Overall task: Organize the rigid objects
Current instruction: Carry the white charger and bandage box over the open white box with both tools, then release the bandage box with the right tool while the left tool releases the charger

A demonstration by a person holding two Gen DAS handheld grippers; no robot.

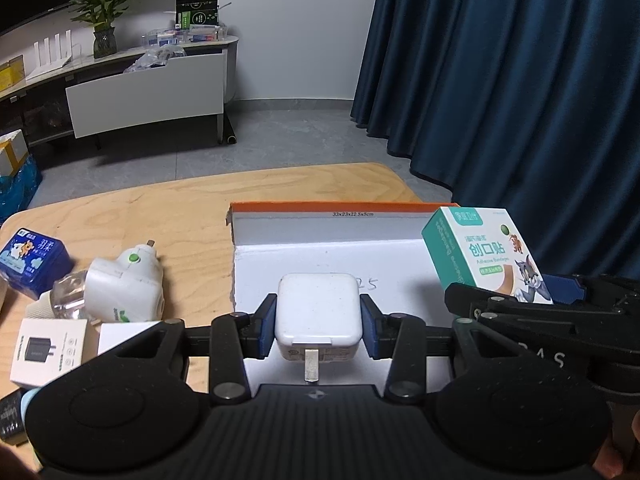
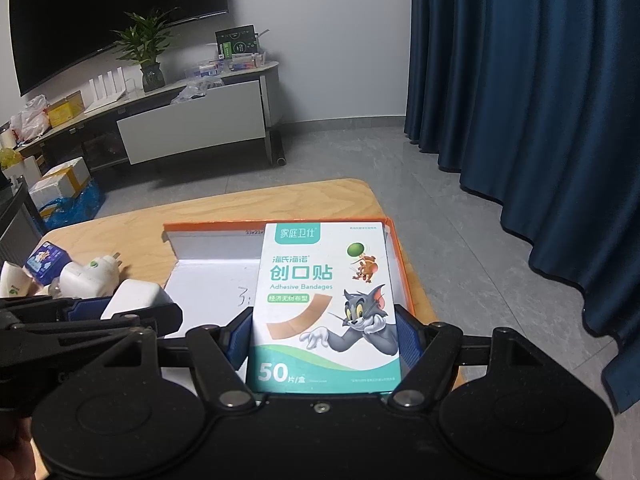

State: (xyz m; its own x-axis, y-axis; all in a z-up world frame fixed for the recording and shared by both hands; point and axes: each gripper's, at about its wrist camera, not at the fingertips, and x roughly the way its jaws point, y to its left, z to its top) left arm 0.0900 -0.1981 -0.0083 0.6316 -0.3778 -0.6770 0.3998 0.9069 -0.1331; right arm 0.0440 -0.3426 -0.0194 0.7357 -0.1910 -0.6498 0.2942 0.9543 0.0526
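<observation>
Left gripper (image 1: 319,326) clamped on square white plastic charger (image 1: 318,314), prong facing back toward camera, held above shallow orange-rimmed white cardboard box (image 1: 304,210). Right gripper (image 2: 323,338) clamped on upright teal-and-white cardboard box of adhesive bandages (image 2: 324,304), also over that box. Both poised, probably for setting down inside. Box floor visible, seemingly empty. More clutter waiting left on light wooden table (image 1: 160,208).

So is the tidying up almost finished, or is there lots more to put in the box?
Nothing lies in the orange box yet. Right now the left gripper holds a white charger over it, and the right gripper holds the bandage box there. Left to do: the blue tissue pack, the white plug-in device and the small white carton on the table.
</observation>
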